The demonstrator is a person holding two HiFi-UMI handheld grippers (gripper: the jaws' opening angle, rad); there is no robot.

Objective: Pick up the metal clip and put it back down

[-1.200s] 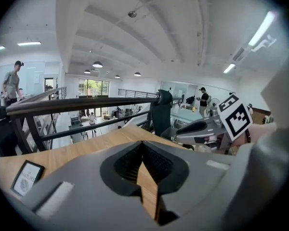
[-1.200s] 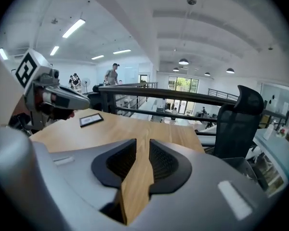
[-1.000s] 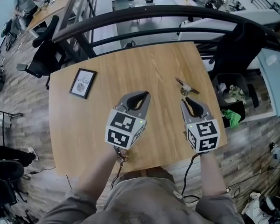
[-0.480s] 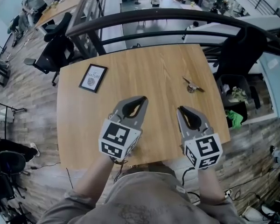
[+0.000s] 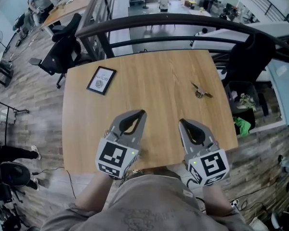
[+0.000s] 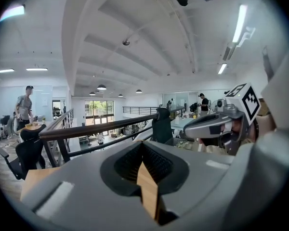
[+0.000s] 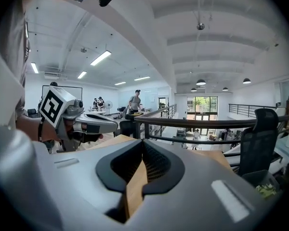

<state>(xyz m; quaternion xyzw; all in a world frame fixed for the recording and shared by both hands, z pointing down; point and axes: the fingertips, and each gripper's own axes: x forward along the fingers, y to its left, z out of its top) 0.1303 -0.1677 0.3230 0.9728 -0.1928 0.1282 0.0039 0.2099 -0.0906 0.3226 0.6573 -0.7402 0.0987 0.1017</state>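
Matt wood table (image 5: 154,81), shiny metal clip (image 5: 201,91)

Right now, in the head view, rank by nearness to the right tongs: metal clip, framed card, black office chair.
From the right tongs:
1. metal clip, ahead, right.
2. framed card, table's far left.
3. black office chair, beyond table, left.

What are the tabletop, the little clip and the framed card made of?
The square tan tabletop looks like wood or wood-look laminate: streaky grain, matt finish. The small silvery clip seems metal, judging by its grey glints, though it is tiny here. The small black-framed card looks like pale printed paper; the frame's material is unclear.
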